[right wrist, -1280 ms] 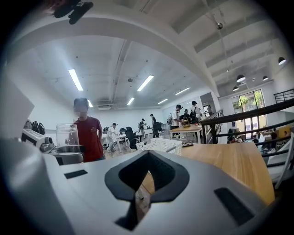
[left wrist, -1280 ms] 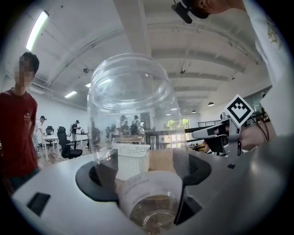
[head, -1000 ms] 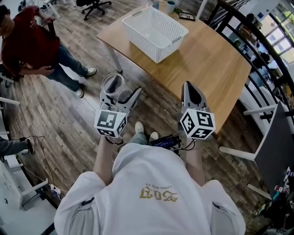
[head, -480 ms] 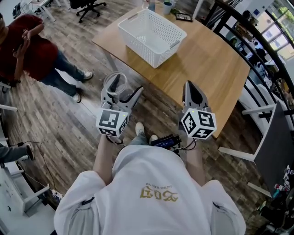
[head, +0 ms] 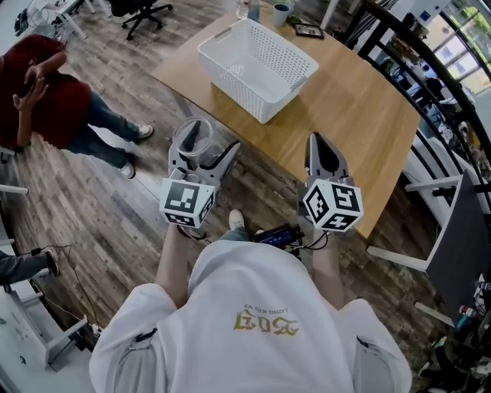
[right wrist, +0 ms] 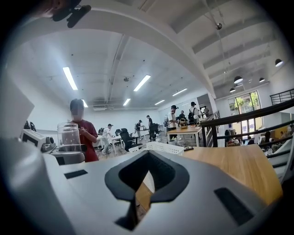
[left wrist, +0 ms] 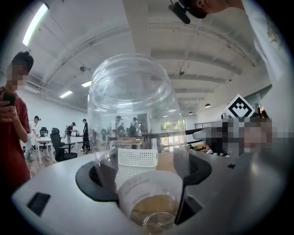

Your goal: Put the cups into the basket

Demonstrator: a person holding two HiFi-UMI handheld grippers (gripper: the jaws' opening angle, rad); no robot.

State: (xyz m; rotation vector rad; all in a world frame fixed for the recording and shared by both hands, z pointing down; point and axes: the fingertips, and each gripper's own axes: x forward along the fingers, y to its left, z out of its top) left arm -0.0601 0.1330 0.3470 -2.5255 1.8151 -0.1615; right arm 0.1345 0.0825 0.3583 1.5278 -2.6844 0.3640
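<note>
The clear, white-banded cup (head: 192,140), the white lattice basket (head: 285,90), the pale wood-grain surface (head: 353,115), and the grey left gripper (head: 201,153) and right gripper (head: 318,146) with black-and-white square-marker cubes (head: 186,203).

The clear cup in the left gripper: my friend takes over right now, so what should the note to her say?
Left gripper: shut on the clear cup, held upright above the floor, short of the table.
Right gripper: shut, nothing in it.
Basket: on the table, looks empty.
Done: one cup is in the gripper.
Left: carry it to the basket and set it in. A small cup stands at the table's far edge, probably next.
</note>
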